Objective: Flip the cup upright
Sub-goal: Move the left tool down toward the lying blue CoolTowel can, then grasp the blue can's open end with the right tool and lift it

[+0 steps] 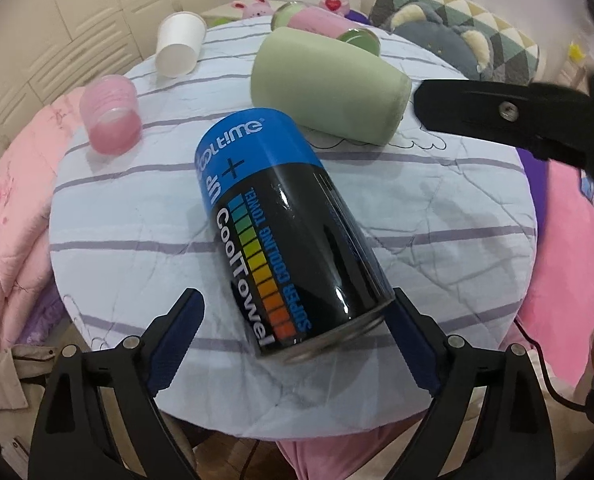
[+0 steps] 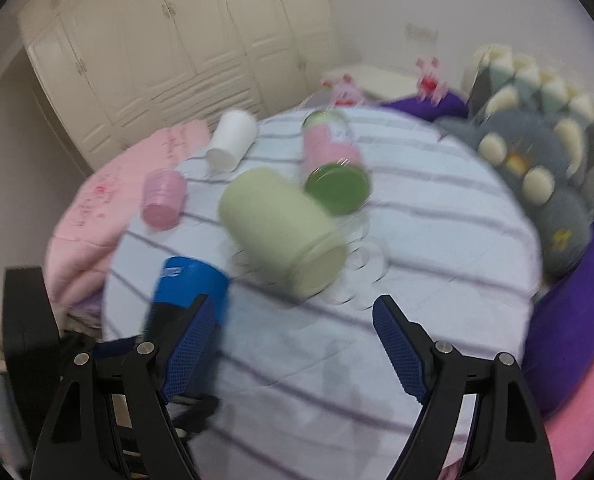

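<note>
A black and blue "CoolTowel" can (image 1: pixel 285 240) lies on its side on the round striped table (image 1: pixel 137 216). My left gripper (image 1: pixel 297 316) is open, its fingers on either side of the can's near end, the right finger touching it. A pale green cup (image 1: pixel 329 84) lies on its side behind the can. My right gripper (image 2: pixel 293 320) is open and empty, above the table just short of the green cup (image 2: pixel 281 232); it shows as a black shape (image 1: pixel 505 116) in the left wrist view. The can (image 2: pixel 189 292) sits by its left finger.
A pink ribbed cup (image 1: pixel 111 114), a white paper cup (image 1: pixel 179 44) and a pink jar with green lids (image 1: pixel 325 26) also lie on the table. Pillows (image 1: pixel 457 32) and plush toys sit behind it. Pink bedding (image 1: pixel 9 216) surrounds the table.
</note>
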The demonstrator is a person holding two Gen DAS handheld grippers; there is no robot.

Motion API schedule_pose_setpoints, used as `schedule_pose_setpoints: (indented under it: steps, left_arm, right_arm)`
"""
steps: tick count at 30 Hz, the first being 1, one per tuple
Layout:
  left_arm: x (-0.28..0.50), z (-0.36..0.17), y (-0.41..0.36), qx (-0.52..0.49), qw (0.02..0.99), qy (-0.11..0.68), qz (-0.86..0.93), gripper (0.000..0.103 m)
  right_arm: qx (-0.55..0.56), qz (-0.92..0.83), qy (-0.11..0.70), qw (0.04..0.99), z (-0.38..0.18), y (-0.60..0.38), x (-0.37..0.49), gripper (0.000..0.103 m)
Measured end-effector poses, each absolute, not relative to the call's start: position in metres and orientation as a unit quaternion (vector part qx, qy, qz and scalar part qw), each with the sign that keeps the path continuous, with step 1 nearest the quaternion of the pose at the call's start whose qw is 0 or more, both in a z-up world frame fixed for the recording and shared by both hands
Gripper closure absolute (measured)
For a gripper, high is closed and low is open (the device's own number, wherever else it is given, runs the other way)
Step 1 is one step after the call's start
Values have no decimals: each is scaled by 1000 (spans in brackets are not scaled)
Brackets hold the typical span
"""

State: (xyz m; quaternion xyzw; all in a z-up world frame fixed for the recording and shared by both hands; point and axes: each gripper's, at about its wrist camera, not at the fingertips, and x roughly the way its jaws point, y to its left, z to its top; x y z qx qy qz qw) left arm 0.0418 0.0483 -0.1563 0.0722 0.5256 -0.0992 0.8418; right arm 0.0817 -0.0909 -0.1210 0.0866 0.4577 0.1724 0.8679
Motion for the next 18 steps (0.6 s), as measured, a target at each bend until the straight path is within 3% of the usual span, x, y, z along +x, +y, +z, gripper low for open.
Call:
schedule_pose_setpoints:
  steps: [8,18]
  left_arm:
    - [38,-154,63,57,847,520,-92,6]
    - [49,-159,86,65,843,530,-71,6]
  right_arm:
    - [173,217,535,798,-149,-72,99,20]
    - [224,243,574,749,-164,-42,122,20]
